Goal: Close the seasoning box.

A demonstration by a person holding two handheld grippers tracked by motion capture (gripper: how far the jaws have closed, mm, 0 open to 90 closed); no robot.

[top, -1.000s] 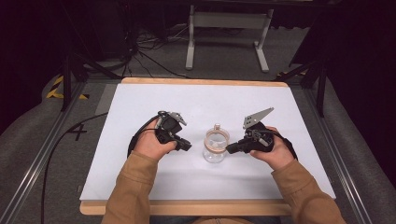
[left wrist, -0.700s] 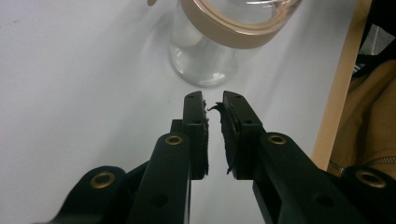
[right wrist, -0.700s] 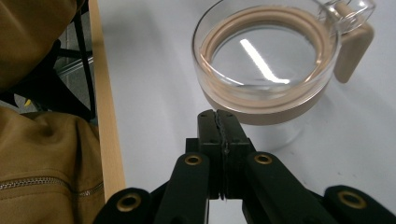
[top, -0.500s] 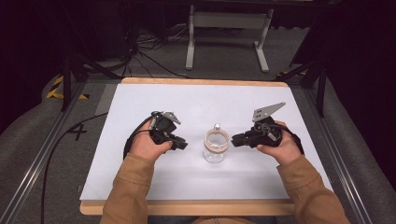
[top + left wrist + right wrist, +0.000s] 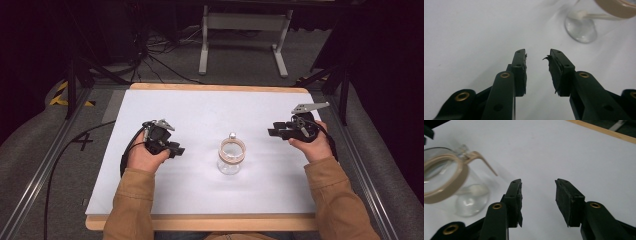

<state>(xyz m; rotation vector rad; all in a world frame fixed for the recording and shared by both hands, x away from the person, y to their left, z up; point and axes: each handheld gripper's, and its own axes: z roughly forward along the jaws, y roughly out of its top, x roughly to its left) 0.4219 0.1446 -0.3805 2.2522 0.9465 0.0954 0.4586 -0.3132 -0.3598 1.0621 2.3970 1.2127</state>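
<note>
Jaws apart — left gripper (image 5: 176, 149), right gripper (image 5: 274, 132) flank jar (image 5: 231, 157).

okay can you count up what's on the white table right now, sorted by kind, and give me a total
Clear glass jar with tan lid ring: 1
Handheld grippers: 2, the left gripper and the right gripper, both with fingers apart and holding nothing
Total: 3
</note>
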